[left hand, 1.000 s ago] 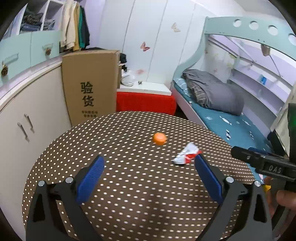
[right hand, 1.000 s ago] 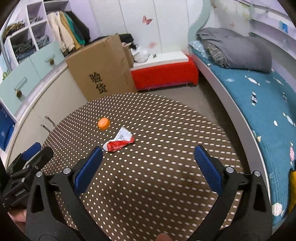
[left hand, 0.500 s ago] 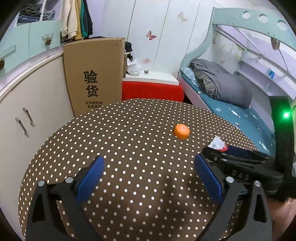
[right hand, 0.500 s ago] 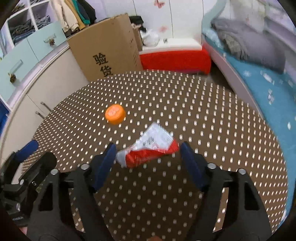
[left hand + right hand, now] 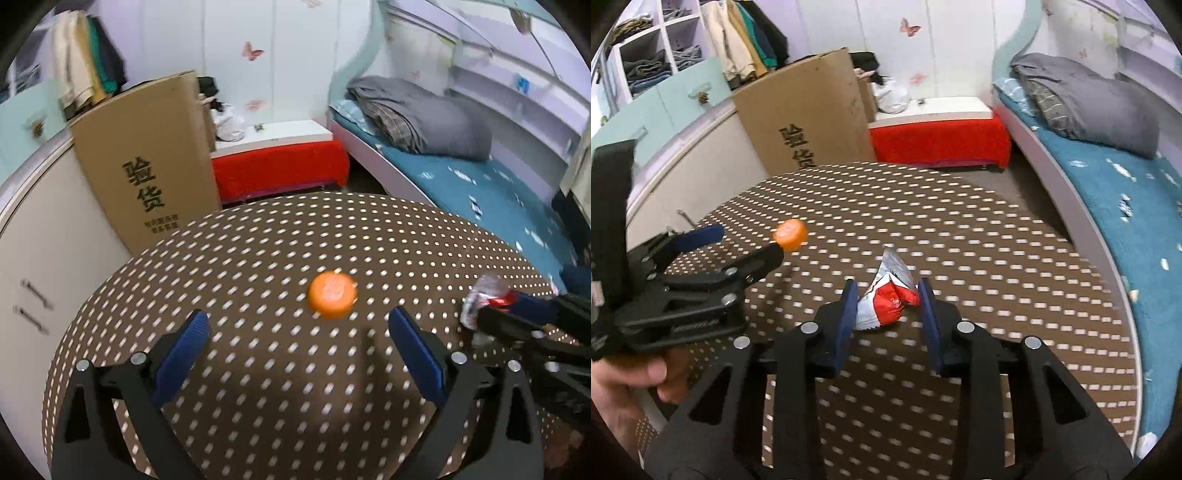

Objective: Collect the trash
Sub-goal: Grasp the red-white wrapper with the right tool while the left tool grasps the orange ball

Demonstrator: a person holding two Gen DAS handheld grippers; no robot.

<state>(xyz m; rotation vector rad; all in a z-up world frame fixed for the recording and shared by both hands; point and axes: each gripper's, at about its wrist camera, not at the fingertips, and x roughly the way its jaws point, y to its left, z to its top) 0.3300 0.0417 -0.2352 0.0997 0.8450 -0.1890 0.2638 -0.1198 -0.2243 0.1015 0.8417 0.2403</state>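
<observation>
A crumpled red and white wrapper [image 5: 888, 297] lies on the round brown polka-dot table [image 5: 960, 229]. My right gripper [image 5: 888, 291] is closed around it, with a blue pad touching each side. The wrapper also shows in the left wrist view [image 5: 484, 299], at the right gripper's tip. An orange bottle cap [image 5: 332, 293] sits on the table just ahead of my left gripper [image 5: 297, 325], which is open and empty. The cap also shows in the right wrist view [image 5: 791, 230], at the left gripper's tip [image 5: 746, 247].
A tall cardboard box [image 5: 147, 162] stands beyond the table's far left edge, against white cabinets [image 5: 33, 229]. A red bench [image 5: 280, 166] is behind the table. A bed [image 5: 461, 173] with a grey duvet runs along the right.
My right gripper has narrowed from half open to closed on the wrapper. My left gripper has moved toward the orange cap, which is now between and just ahead of its fingers.
</observation>
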